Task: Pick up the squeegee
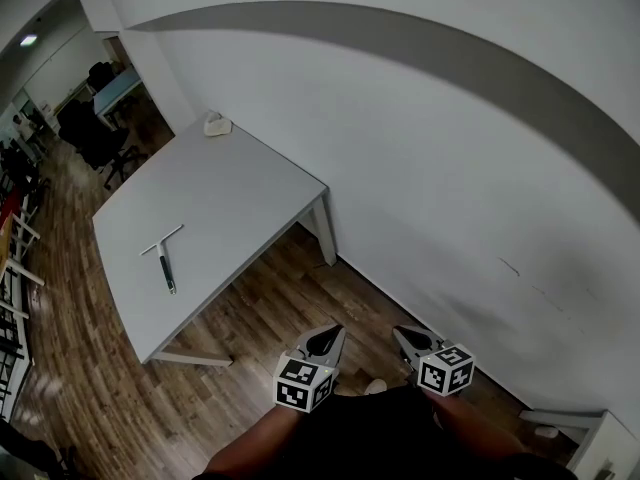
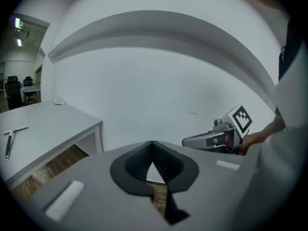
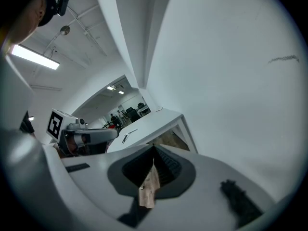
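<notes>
You have not begun the pick itself. The squeegee (image 1: 165, 258) lies flat and untouched on the grey table (image 1: 240, 183), in its near left part. Its blade bar is on the far side and its dark handle runs back towards the near edge. Nothing sits close to it. The only other thing on the table is a small white object (image 1: 217, 124) at the far end by the wall (image 1: 430, 138), well apart from the squeegee.

Both claws hang low in front of your body, over the wooden floor (image 1: 270, 288) to the right of the table and well apart from the squeegee. Your left gripper (image 1: 330, 334) has its jaws together at the tips with nothing between them. Your right gripper (image 1: 405, 338) is closed and empty in the same way. The two sit side by side, near one another.

So, as I judge it, the whole job is left: carry one claw across to the table, spread its jaws, set them either side of the handle, close, and lift. Neither claw can take anything until you open it
</notes>
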